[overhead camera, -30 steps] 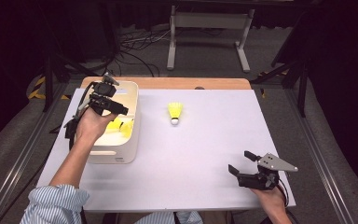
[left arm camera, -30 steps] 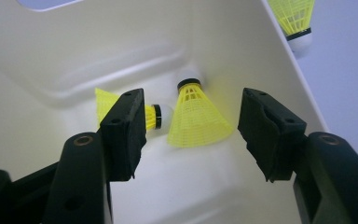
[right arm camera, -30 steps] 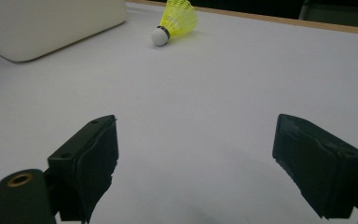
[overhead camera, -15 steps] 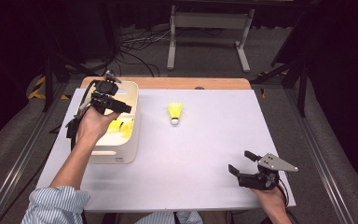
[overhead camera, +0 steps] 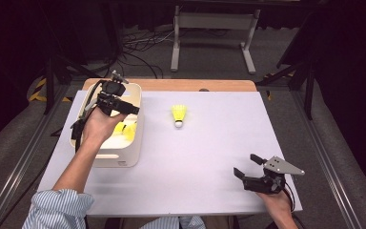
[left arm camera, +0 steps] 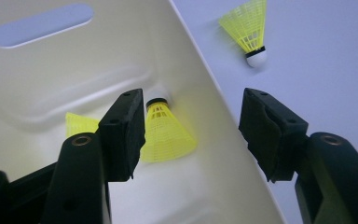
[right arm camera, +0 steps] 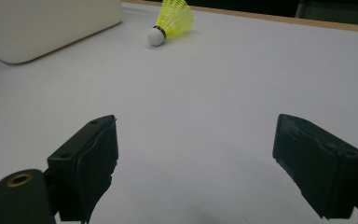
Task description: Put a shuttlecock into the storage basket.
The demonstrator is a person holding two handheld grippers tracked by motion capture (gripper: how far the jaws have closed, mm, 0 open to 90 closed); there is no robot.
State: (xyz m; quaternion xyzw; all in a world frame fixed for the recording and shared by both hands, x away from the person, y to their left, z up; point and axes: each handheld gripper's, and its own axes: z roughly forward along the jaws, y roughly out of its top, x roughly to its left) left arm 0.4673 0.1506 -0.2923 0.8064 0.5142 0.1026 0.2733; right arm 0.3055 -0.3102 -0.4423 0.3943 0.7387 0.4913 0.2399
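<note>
**Shuttlecocks in and beside the bin**

Inside the white bin (overhead camera: 124,155): yellow shuttlecocks (left arm camera: 165,133), lying on its floor. Above the bin, left gripper (left arm camera: 193,135), jaws open, nothing between them. Right of the bin, well apart on the tabletop (overhead camera: 209,157): another shuttlecock (overhead camera: 179,115). Far from the bin, near the front right corner: right gripper (overhead camera: 248,164), jaws open, empty.

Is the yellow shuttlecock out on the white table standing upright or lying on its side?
Lying on its side: the yellow plastic shuttlecock rests on the white table, white cork tip pointing toward the person, skirt toward the far edge.
</note>
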